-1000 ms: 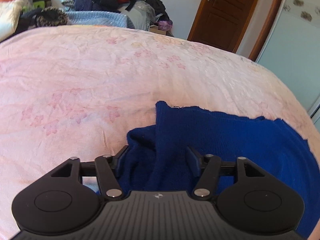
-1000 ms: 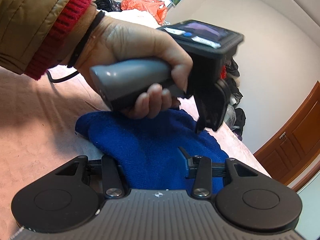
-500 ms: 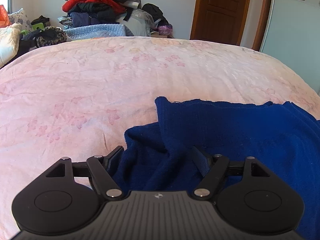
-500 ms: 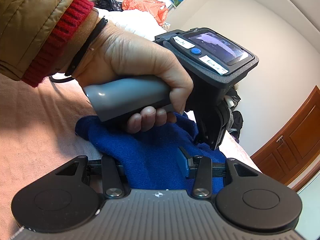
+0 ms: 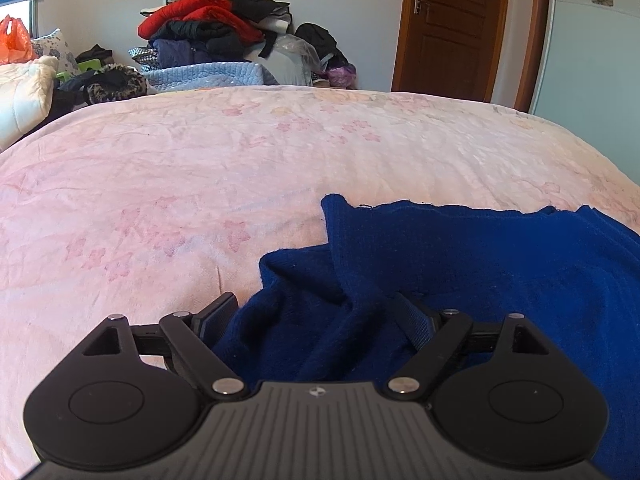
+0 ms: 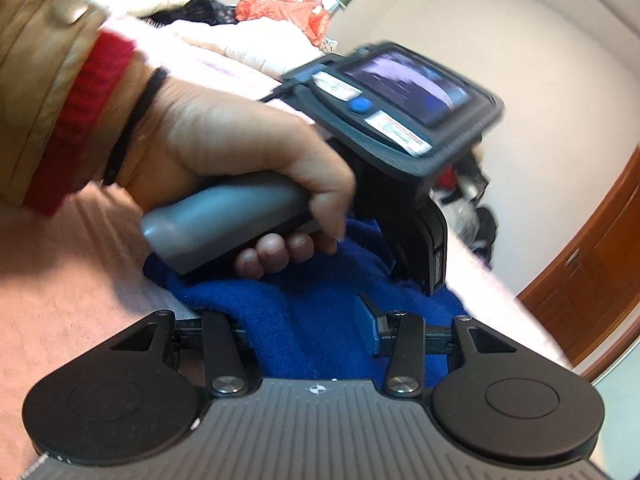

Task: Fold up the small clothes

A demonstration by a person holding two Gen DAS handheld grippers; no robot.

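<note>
blue knit garment [image 5: 460,264] lying rumpled on pink floral bedspread [image 5: 200,184], near edge bunched up w/ a fold ridge running twd far corner. left gripper [image 5: 316,320] spread wide, jaws just been opening, cloth bunched between but pads not pressing it. right gripper [image 6: 304,328] about half open, also just opened a bit more; blue cloth between its pads, can't tell if pinched. left hand [image 6: 240,160] wrapped round grey handle in right-wrist view, low over garment. clothes pile [image 5: 216,36] & wooden door [image 5: 452,28] behind bed.
</note>
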